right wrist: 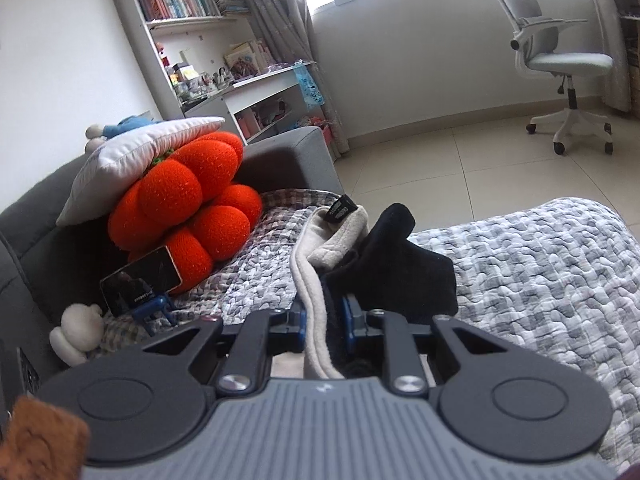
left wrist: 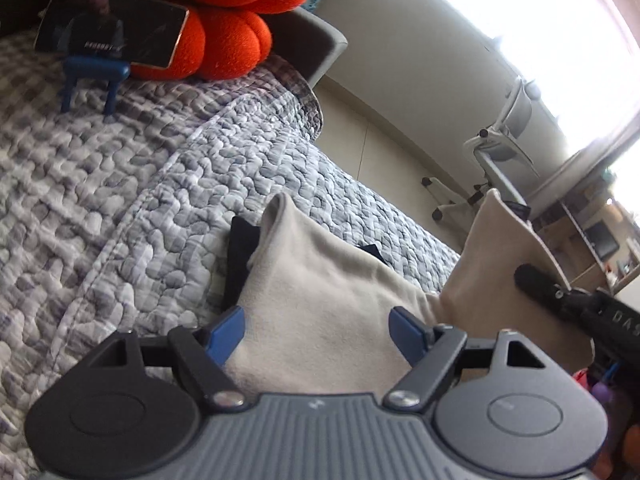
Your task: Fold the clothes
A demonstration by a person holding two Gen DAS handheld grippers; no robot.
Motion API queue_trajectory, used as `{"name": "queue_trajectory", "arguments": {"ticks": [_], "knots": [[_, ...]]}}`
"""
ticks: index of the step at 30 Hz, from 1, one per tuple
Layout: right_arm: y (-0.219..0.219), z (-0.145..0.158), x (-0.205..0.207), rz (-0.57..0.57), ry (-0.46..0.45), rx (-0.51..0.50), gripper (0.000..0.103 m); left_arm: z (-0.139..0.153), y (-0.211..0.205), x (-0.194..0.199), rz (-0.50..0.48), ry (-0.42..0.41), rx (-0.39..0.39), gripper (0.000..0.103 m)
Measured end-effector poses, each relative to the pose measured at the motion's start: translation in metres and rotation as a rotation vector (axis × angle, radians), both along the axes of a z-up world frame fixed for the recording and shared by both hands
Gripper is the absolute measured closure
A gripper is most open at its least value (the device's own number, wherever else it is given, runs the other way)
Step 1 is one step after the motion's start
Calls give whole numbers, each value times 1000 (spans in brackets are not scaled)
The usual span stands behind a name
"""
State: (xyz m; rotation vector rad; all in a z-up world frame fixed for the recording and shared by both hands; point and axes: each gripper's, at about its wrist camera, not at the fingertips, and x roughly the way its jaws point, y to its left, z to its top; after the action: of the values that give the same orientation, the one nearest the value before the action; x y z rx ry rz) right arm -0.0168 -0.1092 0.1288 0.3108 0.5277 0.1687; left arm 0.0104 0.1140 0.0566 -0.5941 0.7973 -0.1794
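A beige garment point(left wrist: 320, 280) with a dark navy inner side point(left wrist: 240, 256) lies on the quilt. In the left wrist view my left gripper point(left wrist: 318, 332) hovers low over it, open; its blue pads stand wide apart on either side of the cloth and do not press it. At the right, one corner of the beige cloth is lifted by a black finger point(left wrist: 536, 280) of the other gripper. In the right wrist view my right gripper point(right wrist: 325, 318) is shut on a bunched beige edge point(right wrist: 316, 280) and navy fabric point(right wrist: 400, 264). A black label point(right wrist: 340, 208) sticks up from the garment's far end.
A grey-and-white quilt point(right wrist: 540, 272) covers the bed. At the back sit an orange plush cushion point(right wrist: 188, 208), a white pillow point(right wrist: 132, 152), a phone on a blue stand point(right wrist: 140, 280) and a small white toy point(right wrist: 80, 332). An office chair point(right wrist: 560, 64) stands on the tiled floor, with bookshelves point(right wrist: 192, 4) beyond.
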Motion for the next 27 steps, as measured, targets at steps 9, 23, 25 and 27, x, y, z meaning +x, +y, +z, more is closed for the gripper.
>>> {"name": "queue_trajectory", "arguments": {"ticks": [9,23,25,27], "knots": [[67,-33,20,86,51,-110,82,-15,45,2,136,51,-222,23],[117,-66,26,191,137,-158,55,-21,76,2,205,50,-298,23],[104,-55,17,235,116,-69,51,-18,74,2,188,42,-295,23],[89,-42,6,271,71,3,46,-15,72,2,173,22,-290,21]]}}
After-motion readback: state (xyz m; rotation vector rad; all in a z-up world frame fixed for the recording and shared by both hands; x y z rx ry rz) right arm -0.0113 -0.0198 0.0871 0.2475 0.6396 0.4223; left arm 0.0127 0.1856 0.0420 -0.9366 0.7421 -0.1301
